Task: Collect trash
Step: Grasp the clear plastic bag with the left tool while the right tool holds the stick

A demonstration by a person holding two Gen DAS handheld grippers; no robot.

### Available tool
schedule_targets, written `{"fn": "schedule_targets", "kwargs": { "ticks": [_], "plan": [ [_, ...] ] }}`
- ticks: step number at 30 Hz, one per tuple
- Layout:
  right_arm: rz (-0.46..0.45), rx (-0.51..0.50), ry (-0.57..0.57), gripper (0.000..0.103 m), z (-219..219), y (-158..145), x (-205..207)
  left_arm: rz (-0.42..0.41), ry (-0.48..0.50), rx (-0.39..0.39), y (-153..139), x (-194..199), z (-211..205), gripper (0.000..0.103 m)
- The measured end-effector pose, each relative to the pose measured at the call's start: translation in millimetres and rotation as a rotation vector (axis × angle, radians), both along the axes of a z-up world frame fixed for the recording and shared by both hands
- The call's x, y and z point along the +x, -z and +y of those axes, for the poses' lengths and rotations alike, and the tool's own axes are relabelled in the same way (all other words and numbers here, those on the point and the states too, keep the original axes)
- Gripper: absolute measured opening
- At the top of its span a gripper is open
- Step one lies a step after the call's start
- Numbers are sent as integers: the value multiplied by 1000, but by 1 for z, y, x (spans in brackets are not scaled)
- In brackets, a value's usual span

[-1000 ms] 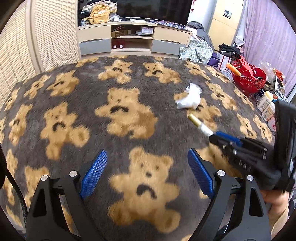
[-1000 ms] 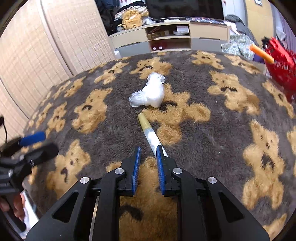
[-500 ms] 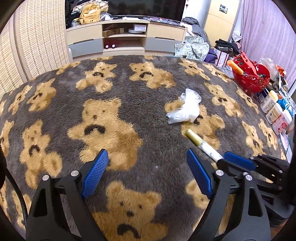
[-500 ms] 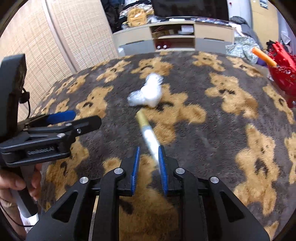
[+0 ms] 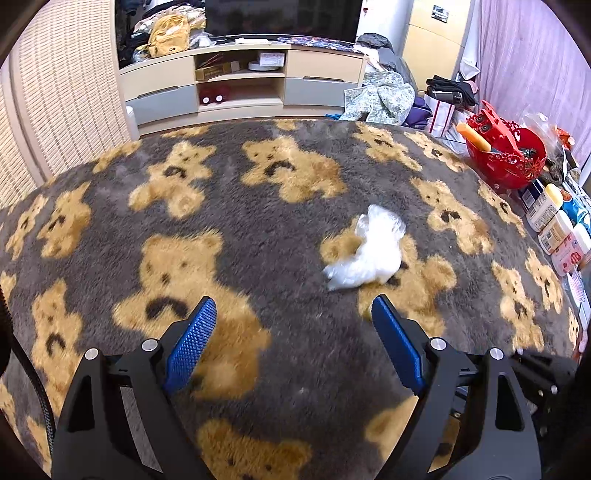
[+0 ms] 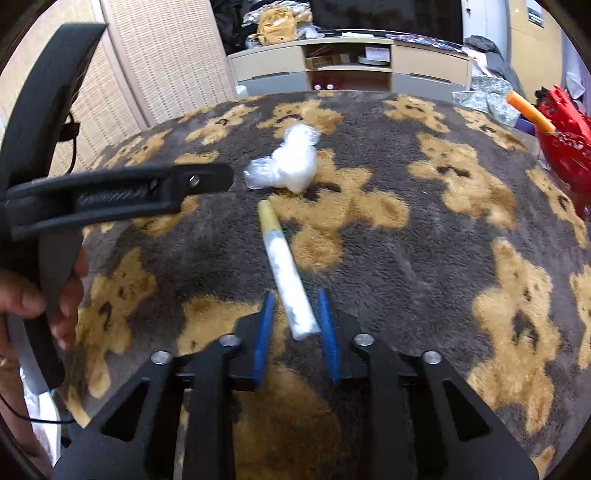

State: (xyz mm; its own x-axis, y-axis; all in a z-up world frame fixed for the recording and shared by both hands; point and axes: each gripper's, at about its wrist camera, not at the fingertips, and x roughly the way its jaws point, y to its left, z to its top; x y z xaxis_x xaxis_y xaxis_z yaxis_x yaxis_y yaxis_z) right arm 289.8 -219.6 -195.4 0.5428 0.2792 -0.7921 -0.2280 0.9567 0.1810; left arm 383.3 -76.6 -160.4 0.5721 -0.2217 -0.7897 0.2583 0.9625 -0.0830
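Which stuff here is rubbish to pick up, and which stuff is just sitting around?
Rubbish to collect:
- crumpled clear plastic bag on the bear-patterned brown rug
- white tube with a yellow cap, lying between the open right tongs

Just lying about:
- red plastic basket
- row of white bottles
- yellow bag on the wooden TV cabinet

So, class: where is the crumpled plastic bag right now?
The crumpled plastic bag lies on the bear rug, ahead-right in the left view, just beyond the white tube.
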Motion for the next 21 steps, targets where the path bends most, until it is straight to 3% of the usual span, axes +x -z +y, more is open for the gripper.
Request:
{"fn": "schedule_targets", "kwargs": {
  "ticks": [4, 8, 13, 15, 16, 21],
  "plan": [
    [18, -21, 55, 17, -20, -2, -9, -1, 27, 4, 3, 13, -19, 80],
    [39, 21, 95, 14, -48, 0, -21, 0, 62, 11, 7, 22, -40, 76],
    [43, 34, 98, 15, -54, 0, -27, 28, 100, 7, 18, 34, -60, 54],
    [39, 36, 99, 15, -54, 0, -29, 41, 112, 11, 22, 36, -64, 33],
    [37, 37, 101, 15, -54, 0, -30, 46, 115, 11, 23, 36, -64, 28],
    [38, 45, 116, 14, -49, -3, -42, 37, 115, 24, 14, 13, -57, 22]
  ]
}}
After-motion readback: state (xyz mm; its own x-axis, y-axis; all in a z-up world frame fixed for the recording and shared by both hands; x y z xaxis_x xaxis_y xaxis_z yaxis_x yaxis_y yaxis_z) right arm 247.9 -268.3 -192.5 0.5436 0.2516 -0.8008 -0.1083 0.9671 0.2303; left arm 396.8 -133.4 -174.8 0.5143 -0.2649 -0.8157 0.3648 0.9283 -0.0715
